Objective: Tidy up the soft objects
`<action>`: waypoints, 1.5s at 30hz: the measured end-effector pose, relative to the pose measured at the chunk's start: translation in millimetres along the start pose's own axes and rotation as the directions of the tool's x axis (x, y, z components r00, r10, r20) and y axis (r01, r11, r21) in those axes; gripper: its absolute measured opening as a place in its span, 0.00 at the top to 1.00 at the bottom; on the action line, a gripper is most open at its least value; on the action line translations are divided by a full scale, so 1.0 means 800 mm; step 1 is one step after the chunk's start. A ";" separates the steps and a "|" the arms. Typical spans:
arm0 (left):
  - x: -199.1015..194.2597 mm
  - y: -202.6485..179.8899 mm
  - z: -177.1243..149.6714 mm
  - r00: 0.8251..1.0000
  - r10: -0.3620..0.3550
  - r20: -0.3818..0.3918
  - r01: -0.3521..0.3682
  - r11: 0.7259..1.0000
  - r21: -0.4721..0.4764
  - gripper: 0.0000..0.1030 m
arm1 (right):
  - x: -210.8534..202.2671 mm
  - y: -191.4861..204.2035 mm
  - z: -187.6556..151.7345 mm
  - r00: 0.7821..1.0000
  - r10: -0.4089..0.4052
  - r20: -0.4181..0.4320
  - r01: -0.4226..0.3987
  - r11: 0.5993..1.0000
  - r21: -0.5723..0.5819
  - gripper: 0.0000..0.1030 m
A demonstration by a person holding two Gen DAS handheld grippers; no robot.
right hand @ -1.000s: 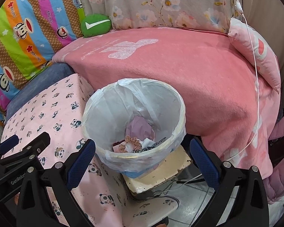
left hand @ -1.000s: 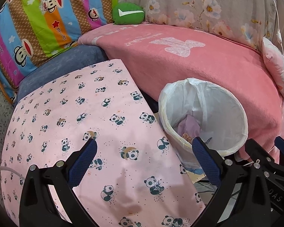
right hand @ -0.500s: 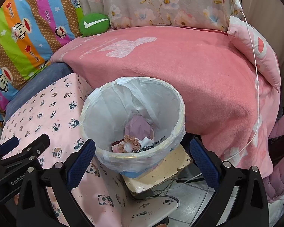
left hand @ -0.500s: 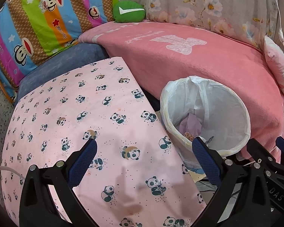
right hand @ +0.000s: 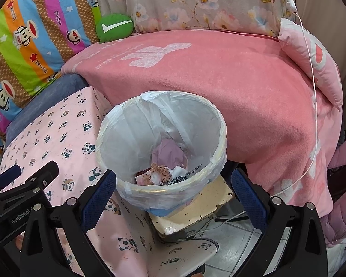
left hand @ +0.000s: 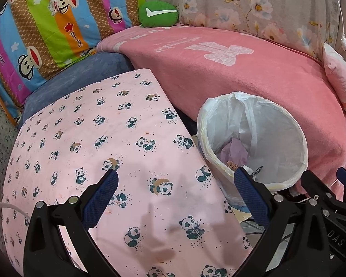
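A round bin with a white plastic liner (right hand: pixel 131 136) (left hand: pixel 281 120) stands beside the panda-print surface. At its bottom lie soft items: a purple cloth (right hand: pixel 170 154), a tan scrunchie (right hand: pixel 160 170) and a dark patterned band (right hand: pixel 184 174). My right gripper (right hand: pixel 173 180) hangs open over the bin's near rim, holding nothing. My left gripper (left hand: pixel 175 184) is open above the pink panda-print cloth (left hand: pixel 92 138), empty, with the bin just past its right finger. A green cushion with a white tick (left hand: pixel 158 12) (right hand: pixel 114 26) rests at the back.
A pink blanket (right hand: pixel 219 73) covers the bed behind the bin. A striped monkey-print pillow (left hand: pixel 46 23) leans at the left, a pink pillow (right hand: pixel 311 55) at the right with a white cable (right hand: pixel 313 92) hanging down. The bin stands on a worn cream block (right hand: pixel 196 210) over tiled floor.
Both views have drifted slightly; the bin sits a little lower and nearer in the frames. Both grippers stay open and empty.
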State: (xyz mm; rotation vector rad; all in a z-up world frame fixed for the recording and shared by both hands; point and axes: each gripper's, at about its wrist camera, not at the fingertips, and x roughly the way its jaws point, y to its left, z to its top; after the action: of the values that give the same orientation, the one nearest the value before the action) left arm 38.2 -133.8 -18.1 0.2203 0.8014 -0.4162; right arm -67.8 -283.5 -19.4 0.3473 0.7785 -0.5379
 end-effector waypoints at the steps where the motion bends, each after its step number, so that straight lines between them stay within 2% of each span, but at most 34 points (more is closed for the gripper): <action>1: 0.000 0.001 0.000 1.000 0.000 0.000 0.000 1.000 -0.001 0.07 | -0.001 0.000 0.000 1.000 -0.001 0.001 0.001 1.000 0.000 0.04; 45: 0.001 -0.003 -0.004 1.000 0.000 -0.002 0.000 1.000 0.014 0.07 | 0.002 -0.002 -0.003 1.000 0.001 0.000 -0.001 1.000 0.001 0.04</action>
State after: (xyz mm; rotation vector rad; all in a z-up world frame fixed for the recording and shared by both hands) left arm 35.6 -135.2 -20.5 0.2339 0.8008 -0.4215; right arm -68.9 -284.2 -22.5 0.3489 0.7783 -0.5373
